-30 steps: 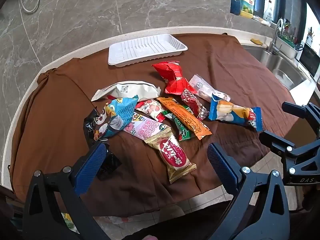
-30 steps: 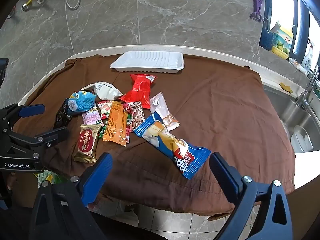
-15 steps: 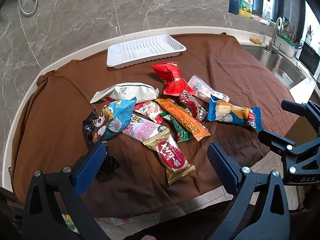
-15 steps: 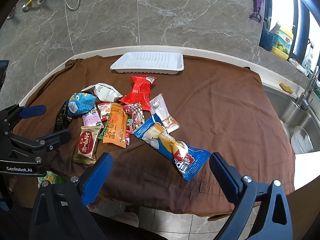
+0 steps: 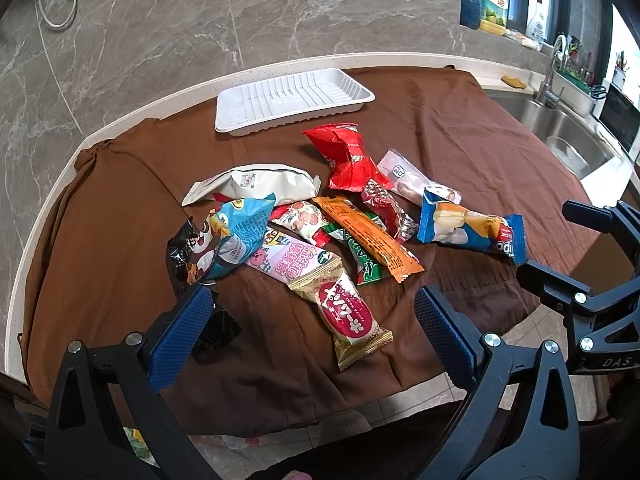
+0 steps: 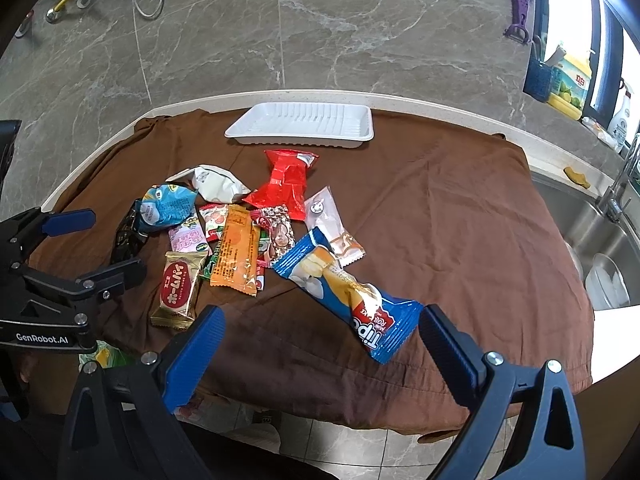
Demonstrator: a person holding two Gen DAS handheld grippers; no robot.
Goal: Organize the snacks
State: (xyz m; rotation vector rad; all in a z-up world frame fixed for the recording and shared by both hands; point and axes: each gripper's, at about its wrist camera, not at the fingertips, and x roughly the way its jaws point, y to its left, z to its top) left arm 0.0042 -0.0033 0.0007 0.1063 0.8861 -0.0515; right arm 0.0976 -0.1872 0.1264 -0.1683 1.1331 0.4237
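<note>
Several snack packets lie in a loose pile on a brown cloth (image 5: 460,128). A white ribbed tray (image 5: 292,98) stands empty behind them; it also shows in the right wrist view (image 6: 304,124). A blue Tipo cake packet (image 6: 348,292) lies nearest my right gripper (image 6: 320,344), which is open and empty. A gold-and-red packet (image 5: 344,316) lies nearest my left gripper (image 5: 312,328), also open and empty. A red bag (image 5: 346,156), an orange bar (image 5: 368,238) and a white bag (image 5: 256,186) lie in the pile. Both grippers hover at the table's near edge.
A steel sink (image 5: 568,140) with a tap sits to the right of the table. A marble wall (image 5: 200,20) rises behind the tray. Bottles stand on the far right counter (image 6: 568,84). Tiled floor (image 6: 360,448) lies below the table's near edge.
Both grippers have drifted slightly forward toward the pile. No snack has moved and both grippers stay open.
</note>
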